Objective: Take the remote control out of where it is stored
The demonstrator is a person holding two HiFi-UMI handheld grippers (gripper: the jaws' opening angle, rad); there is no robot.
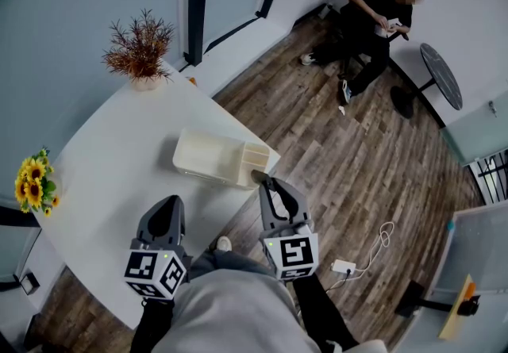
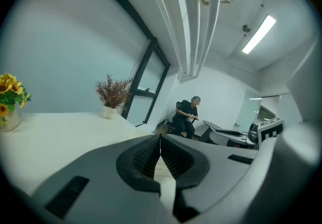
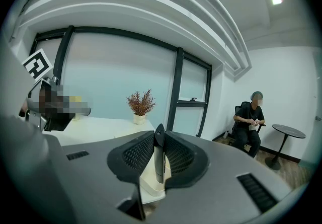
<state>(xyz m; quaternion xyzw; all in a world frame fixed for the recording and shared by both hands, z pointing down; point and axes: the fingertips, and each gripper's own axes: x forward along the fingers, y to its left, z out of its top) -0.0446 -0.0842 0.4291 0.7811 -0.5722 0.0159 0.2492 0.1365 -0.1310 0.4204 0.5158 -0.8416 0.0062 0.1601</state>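
A white tabletop point(image 1: 103, 161) is standing on a wood-plank floor point(image 1: 333, 153), with a cream storage box point(image 1: 205, 171) sitting near its edge. The fingers of the right gripper point(image 3: 159, 135) are clamping the dark remote control point(image 3: 159, 165) upright, seemingly just over the box; those of the left gripper point(image 2: 160, 140) are pressing together, empty.
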